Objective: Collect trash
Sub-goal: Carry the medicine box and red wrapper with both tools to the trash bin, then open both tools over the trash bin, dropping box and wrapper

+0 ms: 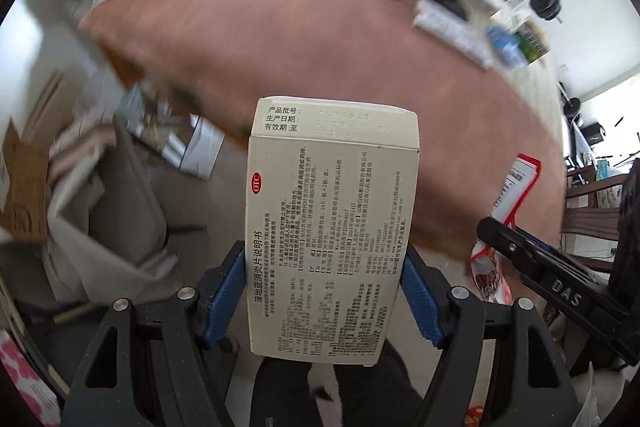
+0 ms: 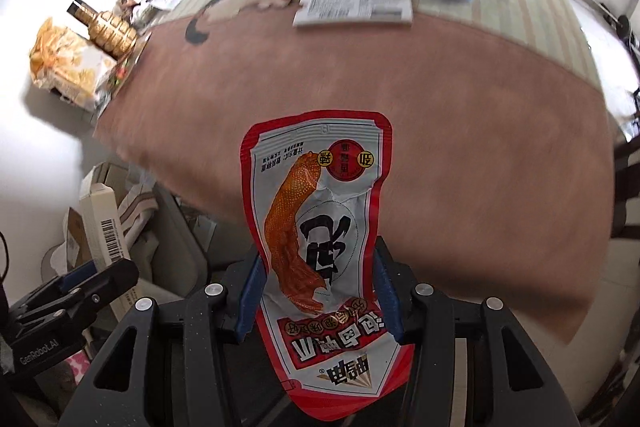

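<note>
Centre of the left wrist frame: your left gripper (image 1: 324, 291) clamps the cream medicine box (image 1: 334, 227) upright between its blue pads | centre of the right wrist frame: your right gripper (image 2: 320, 295) pinches the red snack wrapper (image 2: 326, 247) | upper half: pink tablecloth (image 2: 400, 75)

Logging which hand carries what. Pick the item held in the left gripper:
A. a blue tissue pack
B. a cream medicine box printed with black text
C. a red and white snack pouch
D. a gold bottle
B: in the left wrist view the cream medicine box sits between the blue pads of the left gripper.
</note>
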{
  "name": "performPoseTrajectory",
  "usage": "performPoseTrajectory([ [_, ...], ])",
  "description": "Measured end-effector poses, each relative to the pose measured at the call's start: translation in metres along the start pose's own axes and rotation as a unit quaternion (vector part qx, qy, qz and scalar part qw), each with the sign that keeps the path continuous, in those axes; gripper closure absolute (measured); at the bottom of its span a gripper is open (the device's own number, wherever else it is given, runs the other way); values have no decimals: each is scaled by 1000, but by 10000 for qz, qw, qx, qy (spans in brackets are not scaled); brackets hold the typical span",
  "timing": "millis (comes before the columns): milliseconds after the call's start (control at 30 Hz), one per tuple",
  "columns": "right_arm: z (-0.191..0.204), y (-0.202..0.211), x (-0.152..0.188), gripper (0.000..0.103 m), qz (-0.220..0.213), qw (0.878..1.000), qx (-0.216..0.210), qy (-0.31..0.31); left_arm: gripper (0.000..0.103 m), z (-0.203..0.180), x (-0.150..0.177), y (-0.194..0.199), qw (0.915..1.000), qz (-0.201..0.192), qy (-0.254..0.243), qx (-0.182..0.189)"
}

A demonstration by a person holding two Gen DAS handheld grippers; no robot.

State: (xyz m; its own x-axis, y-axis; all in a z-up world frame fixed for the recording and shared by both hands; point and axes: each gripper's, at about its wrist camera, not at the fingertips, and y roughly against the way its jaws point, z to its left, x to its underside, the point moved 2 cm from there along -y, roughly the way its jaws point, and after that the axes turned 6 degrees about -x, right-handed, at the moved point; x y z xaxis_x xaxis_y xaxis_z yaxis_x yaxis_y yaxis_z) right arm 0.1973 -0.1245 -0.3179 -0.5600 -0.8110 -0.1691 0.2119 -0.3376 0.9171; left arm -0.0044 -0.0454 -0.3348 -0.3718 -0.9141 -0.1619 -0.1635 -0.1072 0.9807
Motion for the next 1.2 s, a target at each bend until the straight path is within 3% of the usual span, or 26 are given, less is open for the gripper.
performPoseTrajectory([
  [200,-2,-78,64,51,459,9986,-64,-253,32,43,29,-88,9974,651,318,49],
  [400,-30,-181,100,51,788,9957,-173,-455,32,64,35,-199,9896,1208,723,304],
  [667,-74,-303,110,50,846,9939,-379,-593,32,67,31,-318,9796,1652,863,756],
  [733,-84,-330,108,47,851,9935,-482,-578,31,66,31,-338,9778,1703,885,836],
  [800,-97,-350,105,37,822,9935,-513,-601,29,66,31,-353,9780,1698,904,810],
  [833,-99,-357,105,33,804,9938,-515,-563,18,66,31,-359,9789,1668,900,761],
  [900,-103,-368,106,8,756,9951,-406,-492,2,65,33,-364,9813,1606,852,637],
  [933,-106,-372,108,5,747,9955,-373,-446,2,64,35,-365,9832,1556,811,511],
  [1067,-112,-380,112,4,811,9963,-18,-296,2,65,44,-360,9900,1293,455,-323],
  [1200,-115,-378,116,2,864,9954,345,-250,2,64,58,-345,9902,789,-21,-1149],
])
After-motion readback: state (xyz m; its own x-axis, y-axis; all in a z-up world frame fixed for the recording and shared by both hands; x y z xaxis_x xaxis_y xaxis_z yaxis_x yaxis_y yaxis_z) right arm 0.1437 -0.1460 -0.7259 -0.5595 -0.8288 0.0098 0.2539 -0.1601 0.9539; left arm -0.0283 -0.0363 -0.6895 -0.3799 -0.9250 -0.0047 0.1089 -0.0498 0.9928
